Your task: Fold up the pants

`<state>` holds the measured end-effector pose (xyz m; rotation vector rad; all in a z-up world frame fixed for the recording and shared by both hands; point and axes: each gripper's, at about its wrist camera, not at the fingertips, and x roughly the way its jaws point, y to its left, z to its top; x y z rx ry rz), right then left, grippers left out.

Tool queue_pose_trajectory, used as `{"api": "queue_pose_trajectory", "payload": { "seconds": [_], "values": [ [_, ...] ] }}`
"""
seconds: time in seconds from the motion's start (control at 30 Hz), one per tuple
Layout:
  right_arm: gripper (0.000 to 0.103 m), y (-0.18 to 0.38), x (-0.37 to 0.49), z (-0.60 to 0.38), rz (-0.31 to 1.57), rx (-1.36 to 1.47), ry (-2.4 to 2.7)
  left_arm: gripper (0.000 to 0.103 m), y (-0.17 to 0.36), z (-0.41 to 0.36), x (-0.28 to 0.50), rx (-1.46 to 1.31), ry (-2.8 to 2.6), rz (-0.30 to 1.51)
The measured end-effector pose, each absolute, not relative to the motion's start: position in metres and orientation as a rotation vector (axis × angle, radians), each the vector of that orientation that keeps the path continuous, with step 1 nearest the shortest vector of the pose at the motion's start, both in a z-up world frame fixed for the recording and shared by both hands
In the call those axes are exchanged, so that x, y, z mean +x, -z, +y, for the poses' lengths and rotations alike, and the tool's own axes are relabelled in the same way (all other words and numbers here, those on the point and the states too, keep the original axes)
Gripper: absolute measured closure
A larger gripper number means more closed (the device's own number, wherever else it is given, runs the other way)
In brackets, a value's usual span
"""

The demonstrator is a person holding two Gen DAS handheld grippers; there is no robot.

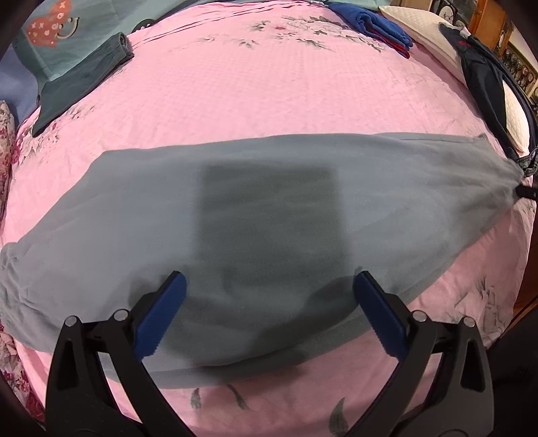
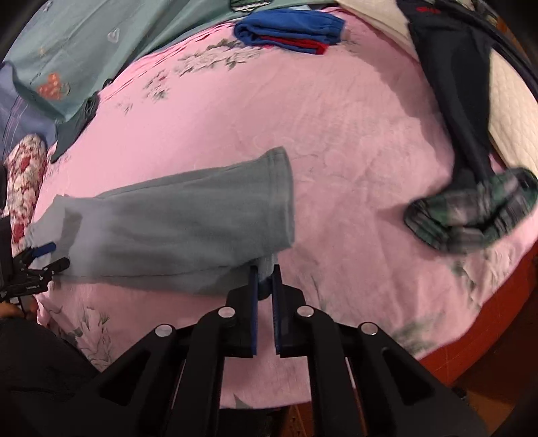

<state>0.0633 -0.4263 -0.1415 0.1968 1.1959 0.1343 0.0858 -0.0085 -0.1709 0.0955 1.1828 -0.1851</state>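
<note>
Grey fleece pants (image 1: pixel 255 208) lie stretched sideways across a pink bedspread (image 1: pixel 269 94). My left gripper (image 1: pixel 269 285) is open, its blue fingers (image 1: pixel 175 295) spread just above the pants' near edge. In the right wrist view the pants (image 2: pixel 188 228) run leftward, the cuff end folded over. My right gripper (image 2: pixel 265 279) is shut on the pants' near corner, a little grey cloth pinched between its blue fingers (image 2: pixel 254 289). The left gripper also shows in the right wrist view (image 2: pixel 50 257) at the pants' far left end.
A dark green garment (image 1: pixel 80 80) lies at the far left. Folded blue and red clothes (image 2: pixel 289 32) lie at the back. Dark navy pants (image 2: pixel 464 94) and a plaid garment (image 2: pixel 470 215) lie at right. A white pillow (image 2: pixel 514 111) sits far right. The bed's edge (image 2: pixel 470 339) runs lower right.
</note>
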Motion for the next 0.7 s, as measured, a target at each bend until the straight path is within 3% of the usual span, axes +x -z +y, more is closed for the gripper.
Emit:
{"api": "queue_pose_trajectory", "payload": {
  "seconds": [0.07, 0.23, 0.4, 0.43, 0.53, 0.7],
  "values": [
    [0.096, 0.160, 0.059, -0.434, 1.221, 0.250, -0.127, 0.002, 0.175, -0.005, 0.086, 0.084, 0.182, 1.198],
    [0.077, 0.141, 0.051, -0.453, 1.162, 0.413, -0.121, 0.002, 0.171, -0.002, 0.083, 0.098, 0.177, 1.187],
    [0.076, 0.147, 0.068, -0.459, 1.165, 0.450, -0.126, 0.002, 0.172, 0.004, 0.082, 0.087, 0.160, 1.193],
    [0.078, 0.152, 0.073, -0.456, 1.183, 0.436, -0.131, 0.002, 0.170, 0.006, 0.081, 0.086, 0.159, 1.190],
    [0.100, 0.146, 0.078, -0.446, 1.175, 0.345, -0.119, 0.002, 0.166, 0.010, 0.079, 0.091, 0.151, 1.178],
    [0.100, 0.109, 0.059, -0.446, 1.093, 0.369, -0.160, 0.002, 0.163, 0.022, 0.077, 0.094, 0.117, 1.181]
  ]
}}
